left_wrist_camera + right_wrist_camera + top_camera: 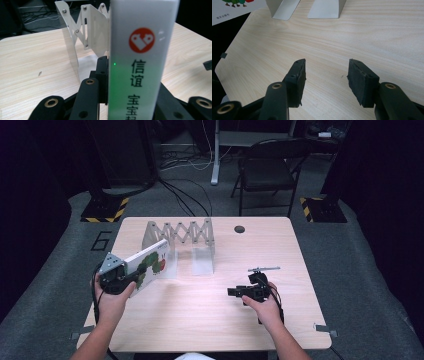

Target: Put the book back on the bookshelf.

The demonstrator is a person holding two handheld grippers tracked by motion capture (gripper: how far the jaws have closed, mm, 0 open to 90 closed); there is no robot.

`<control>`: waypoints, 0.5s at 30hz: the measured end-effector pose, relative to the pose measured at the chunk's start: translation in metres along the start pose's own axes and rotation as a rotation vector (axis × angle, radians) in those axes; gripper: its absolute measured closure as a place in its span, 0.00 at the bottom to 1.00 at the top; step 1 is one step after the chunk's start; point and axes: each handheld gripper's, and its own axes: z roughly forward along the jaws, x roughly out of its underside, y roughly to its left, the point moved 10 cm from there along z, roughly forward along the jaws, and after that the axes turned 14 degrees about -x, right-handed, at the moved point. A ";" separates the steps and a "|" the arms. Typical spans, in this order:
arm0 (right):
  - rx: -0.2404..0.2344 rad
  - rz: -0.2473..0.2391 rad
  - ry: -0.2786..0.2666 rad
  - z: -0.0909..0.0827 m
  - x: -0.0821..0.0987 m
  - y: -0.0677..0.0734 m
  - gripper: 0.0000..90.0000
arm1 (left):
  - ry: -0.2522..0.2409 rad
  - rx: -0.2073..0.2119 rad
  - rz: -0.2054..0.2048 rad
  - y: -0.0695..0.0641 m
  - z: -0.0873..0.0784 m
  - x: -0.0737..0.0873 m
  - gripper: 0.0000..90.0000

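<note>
Left gripper (141,272) clamps a white picture book (150,262) at the table's (200,320) left, spine cut off below, long axis aimed toward the accordion rack (180,234). Right gripper (326,72) hangs open, empty.

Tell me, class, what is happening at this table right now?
A person works with a gripper in each hand. The left gripper is shut on a white picture book, holding it up beside the white folding book rack on the wooden table. The right gripper is open and holds nothing, over bare tabletop.
</note>
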 end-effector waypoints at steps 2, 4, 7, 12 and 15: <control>0.000 -0.002 0.001 0.000 0.000 0.000 0.54 | -0.002 -0.015 -0.002 0.001 0.003 0.000 0.84; 0.000 -0.001 0.001 0.000 0.000 0.000 0.54 | -0.002 -0.031 -0.006 0.002 0.005 -0.001 0.84; 0.000 -0.002 0.001 0.000 0.000 -0.001 0.54 | -0.003 -0.047 -0.019 0.004 0.010 -0.002 0.84; 0.000 -0.003 0.001 0.000 0.000 -0.001 0.54 | -0.005 -0.065 -0.024 0.006 0.017 -0.004 0.84; 0.000 -0.001 0.001 0.000 0.000 0.000 0.54 | -0.009 -0.073 -0.033 0.005 0.022 -0.007 0.84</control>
